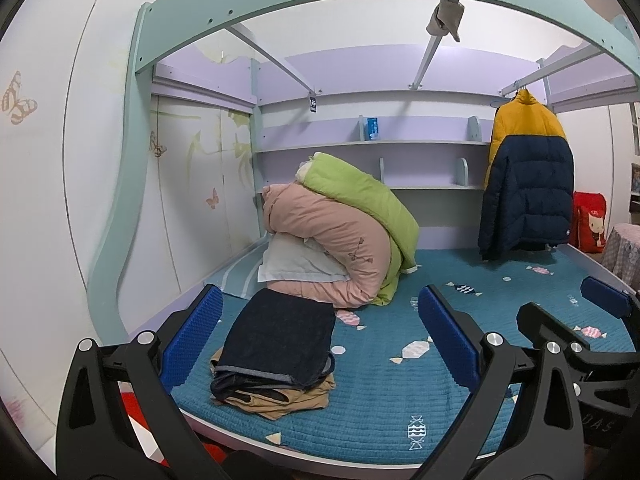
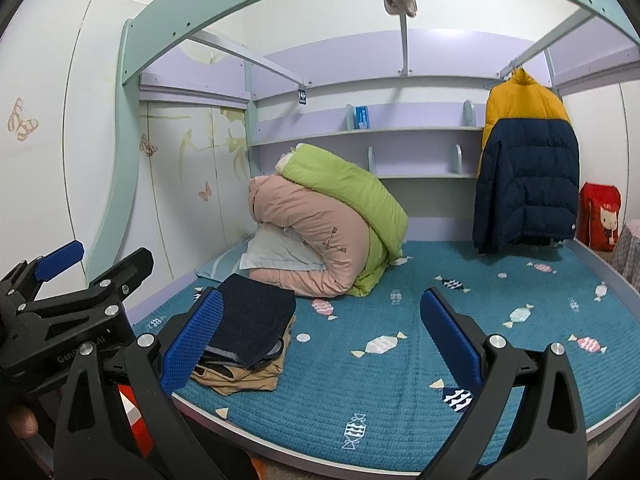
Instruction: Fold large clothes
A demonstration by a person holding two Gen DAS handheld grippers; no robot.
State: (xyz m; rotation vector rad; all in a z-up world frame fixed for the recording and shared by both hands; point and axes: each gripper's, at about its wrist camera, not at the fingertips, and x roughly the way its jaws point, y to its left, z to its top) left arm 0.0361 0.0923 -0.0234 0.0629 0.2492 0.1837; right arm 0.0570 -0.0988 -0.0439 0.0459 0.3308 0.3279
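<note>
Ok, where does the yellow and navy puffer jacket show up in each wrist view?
Left wrist: yellow and navy puffer jacket hangs upper right, over the bed's far edge.
Right wrist: jacket again upper right, beside the red bag.
Shared landmark: folded dark jeans on the blue bedspread, lower left.

I held my left gripper point(image 1: 320, 344) level and pointing forward, its two blue-padded fingers point(image 1: 192, 336) spread wide with nothing between them. My right gripper point(image 2: 320, 344) sat just beside it on the right, level too, its own blue fingers point(image 2: 450, 338) equally wide apart and empty. The two grippers were close together, not touching.
</note>
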